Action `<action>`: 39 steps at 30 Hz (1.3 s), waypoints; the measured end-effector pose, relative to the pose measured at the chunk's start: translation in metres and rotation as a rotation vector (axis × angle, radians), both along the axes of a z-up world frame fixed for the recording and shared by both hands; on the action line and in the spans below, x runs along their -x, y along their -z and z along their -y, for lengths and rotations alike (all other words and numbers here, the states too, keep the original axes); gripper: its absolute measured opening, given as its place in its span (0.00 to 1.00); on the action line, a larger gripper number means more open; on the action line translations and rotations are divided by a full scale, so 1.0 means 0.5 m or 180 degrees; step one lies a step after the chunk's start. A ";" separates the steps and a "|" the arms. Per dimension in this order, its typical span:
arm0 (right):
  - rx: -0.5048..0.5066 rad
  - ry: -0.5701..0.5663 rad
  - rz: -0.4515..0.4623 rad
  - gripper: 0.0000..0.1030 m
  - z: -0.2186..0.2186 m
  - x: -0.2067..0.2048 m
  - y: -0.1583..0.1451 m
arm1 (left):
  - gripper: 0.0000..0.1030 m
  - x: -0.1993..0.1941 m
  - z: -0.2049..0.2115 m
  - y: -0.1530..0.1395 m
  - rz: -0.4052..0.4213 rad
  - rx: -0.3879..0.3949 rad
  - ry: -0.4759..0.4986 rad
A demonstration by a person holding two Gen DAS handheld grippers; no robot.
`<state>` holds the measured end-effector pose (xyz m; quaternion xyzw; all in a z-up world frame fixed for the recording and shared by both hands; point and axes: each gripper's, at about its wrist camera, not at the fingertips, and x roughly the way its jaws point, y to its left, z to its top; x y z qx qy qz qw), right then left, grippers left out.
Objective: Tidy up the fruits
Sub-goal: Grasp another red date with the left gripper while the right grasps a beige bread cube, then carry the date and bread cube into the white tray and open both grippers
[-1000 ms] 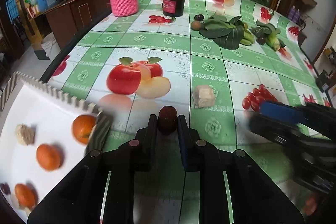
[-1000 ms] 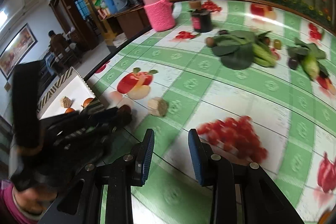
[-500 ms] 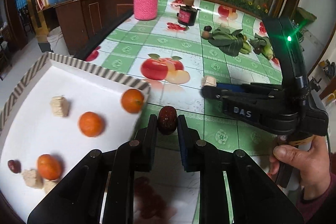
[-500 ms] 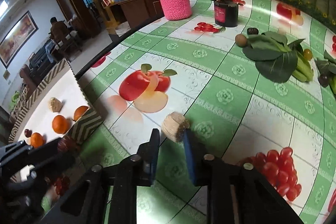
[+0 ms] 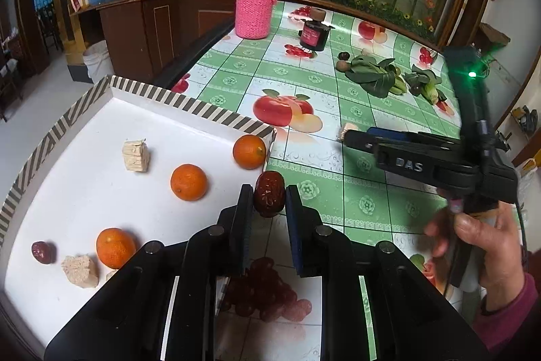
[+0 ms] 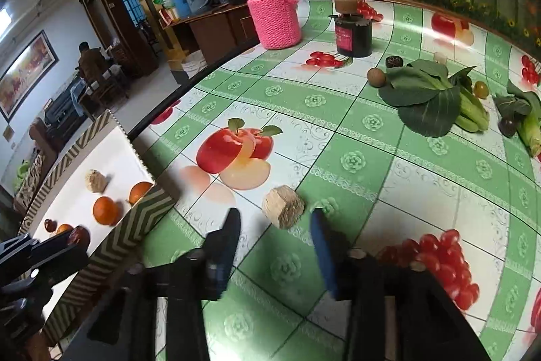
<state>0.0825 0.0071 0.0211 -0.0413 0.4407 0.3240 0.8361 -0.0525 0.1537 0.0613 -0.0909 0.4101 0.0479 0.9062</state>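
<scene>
My left gripper (image 5: 269, 200) is shut on a dark red date (image 5: 268, 198), held over the near right corner of the white tray (image 5: 84, 192) with striped walls. The tray holds three oranges (image 5: 188, 182), a date (image 5: 42, 252) and tan chunks (image 5: 136, 155). My right gripper (image 6: 275, 225) is open, its fingers on either side of a tan chunk (image 6: 283, 207) on the tablecloth, just short of it. The right gripper (image 5: 348, 136) also shows in the left wrist view, the left gripper (image 6: 72, 241) in the right wrist view.
Far on the table stand a pink knit-covered jar (image 6: 274, 12) and a dark jar (image 6: 353, 34). Leafy greens (image 6: 429, 100), a brown fruit (image 6: 376, 77), a dark date (image 6: 393, 61) and corn (image 6: 531, 131) lie at the back right. The table's left edge (image 6: 189, 83) drops to the floor.
My left gripper carried the date left and up over the tray corner. My right gripper reached the tan chunk, narrowed, then opened wide around it.
</scene>
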 end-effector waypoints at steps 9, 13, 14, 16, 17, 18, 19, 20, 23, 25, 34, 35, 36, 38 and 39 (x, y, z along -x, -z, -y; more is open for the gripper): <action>-0.0038 0.0004 -0.0052 0.27 -0.011 -0.027 0.021 | 0.18 0.008 -0.023 -0.001 -0.0011 0.0046 -0.0039; 0.0013 -0.0070 0.0005 0.27 -0.007 0.003 0.010 | 0.18 0.023 -0.032 -0.011 0.0031 0.0042 -0.0043; -0.0017 -0.0075 0.0011 0.27 -0.003 0.011 0.006 | 0.18 0.028 -0.035 -0.015 0.0044 0.0031 -0.0045; -0.0095 -0.0081 0.0033 0.27 0.005 0.033 -0.009 | 0.18 0.042 -0.045 -0.020 0.0061 0.0014 -0.0063; -0.0166 -0.0087 0.0043 0.27 0.012 0.047 -0.020 | 0.18 0.051 -0.053 -0.023 0.0066 0.0008 -0.0081; -0.0215 -0.0098 0.0044 0.27 0.014 0.058 -0.028 | 0.18 0.061 -0.063 -0.025 0.0066 0.0008 -0.0103; -0.0258 -0.0115 0.0045 0.27 0.015 0.069 -0.036 | 0.18 0.071 -0.072 -0.025 0.0060 0.0014 -0.0127; -0.0296 -0.0135 0.0063 0.27 0.015 0.084 -0.045 | 0.18 0.084 -0.085 -0.027 0.0051 0.0020 -0.0158; -0.0377 -0.0224 0.0120 0.27 0.006 0.127 -0.070 | 0.18 0.115 -0.112 -0.028 0.0032 -0.0004 -0.0245; -0.0419 -0.0294 0.0144 0.27 -0.008 0.153 -0.083 | 0.18 0.137 -0.132 -0.028 0.0024 0.0014 -0.0298; -0.0437 -0.0665 0.0199 0.27 -0.110 0.243 -0.107 | 0.18 0.225 -0.192 -0.029 0.0029 0.0005 -0.0464; -0.0429 -0.0715 0.0205 0.27 -0.125 0.252 -0.107 | 0.18 0.231 -0.196 -0.028 0.0028 0.0004 -0.0477; -0.0419 -0.0743 0.0210 0.27 -0.135 0.258 -0.107 | 0.18 0.239 -0.202 -0.025 0.0022 0.0004 -0.0491; -0.0406 -0.0794 0.0211 0.27 -0.156 0.269 -0.105 | 0.18 0.249 -0.208 -0.019 0.0005 0.0012 -0.0504; -0.0402 -0.0821 0.0199 0.27 -0.167 0.272 -0.103 | 0.18 0.254 -0.212 -0.015 -0.0004 0.0017 -0.0509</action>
